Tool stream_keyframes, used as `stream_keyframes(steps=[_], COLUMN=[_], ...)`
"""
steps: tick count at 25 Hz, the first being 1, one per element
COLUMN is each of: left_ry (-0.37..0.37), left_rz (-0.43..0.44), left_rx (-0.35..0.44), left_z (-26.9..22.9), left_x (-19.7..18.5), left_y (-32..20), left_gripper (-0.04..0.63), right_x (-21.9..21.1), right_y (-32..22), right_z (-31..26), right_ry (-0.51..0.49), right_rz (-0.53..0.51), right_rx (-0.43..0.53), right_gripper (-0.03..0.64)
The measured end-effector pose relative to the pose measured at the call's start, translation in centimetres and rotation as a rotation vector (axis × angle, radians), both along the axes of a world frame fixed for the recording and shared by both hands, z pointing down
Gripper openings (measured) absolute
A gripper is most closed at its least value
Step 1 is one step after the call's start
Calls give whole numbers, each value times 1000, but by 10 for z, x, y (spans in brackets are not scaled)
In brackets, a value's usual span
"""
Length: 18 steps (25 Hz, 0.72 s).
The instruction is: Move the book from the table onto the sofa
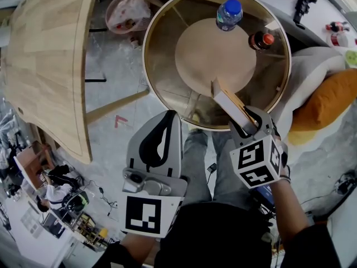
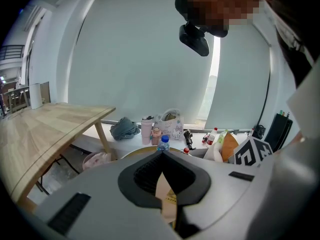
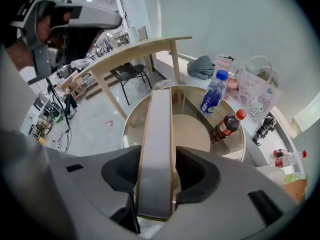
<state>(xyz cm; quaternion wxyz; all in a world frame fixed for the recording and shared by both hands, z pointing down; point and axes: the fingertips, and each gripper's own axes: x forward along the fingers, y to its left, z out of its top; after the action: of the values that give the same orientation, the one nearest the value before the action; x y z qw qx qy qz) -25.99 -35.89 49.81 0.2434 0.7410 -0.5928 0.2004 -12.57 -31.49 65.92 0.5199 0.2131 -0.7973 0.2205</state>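
At far left we see a pale wooden bench (image 1: 50,54) with a curved edge, a strip of grey floor (image 1: 111,94) open between it and the rest, and a pink bin (image 1: 127,13) beyond. Our left gripper (image 1: 167,119) hangs low over the floor beside the round bench (image 1: 162,71), its jaws together at the tips and holding nothing. The round bench has a glass top in a gold rim with a tan disc beneath. A blue-capped water bottle (image 1: 228,14) and a red-capped cola bottle (image 1: 260,40) stand by its far rim, well apart from the book (image 1: 230,102). The book sits over the near rim on its long edge, narrow grey edge upward, its long axis running from our right gripper (image 1: 249,121) toward the bench's middle. Those jaws stand wide and are clamped on its two thin tan covers. The pale sofa (image 1: 312,71) lies just beside the right rim, carrying a rounded orange cushion (image 1: 329,99).
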Motion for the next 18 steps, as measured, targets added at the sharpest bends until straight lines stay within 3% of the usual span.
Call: stream_keyframes(steps=[3,18], left_ry=[-3,1], left_rz=[-4,18], left_rx=[-6,49], left_z=[2,-29], left_x=[0,7], left_y=[0,-4], left_gripper=[6,6], right_x=[5,28], right_y=[-2,-11], right_z=[9,-24], right_ry=[41,23], right_rz=[10,86], right_rx=[9,23], right_gripper=[160,150])
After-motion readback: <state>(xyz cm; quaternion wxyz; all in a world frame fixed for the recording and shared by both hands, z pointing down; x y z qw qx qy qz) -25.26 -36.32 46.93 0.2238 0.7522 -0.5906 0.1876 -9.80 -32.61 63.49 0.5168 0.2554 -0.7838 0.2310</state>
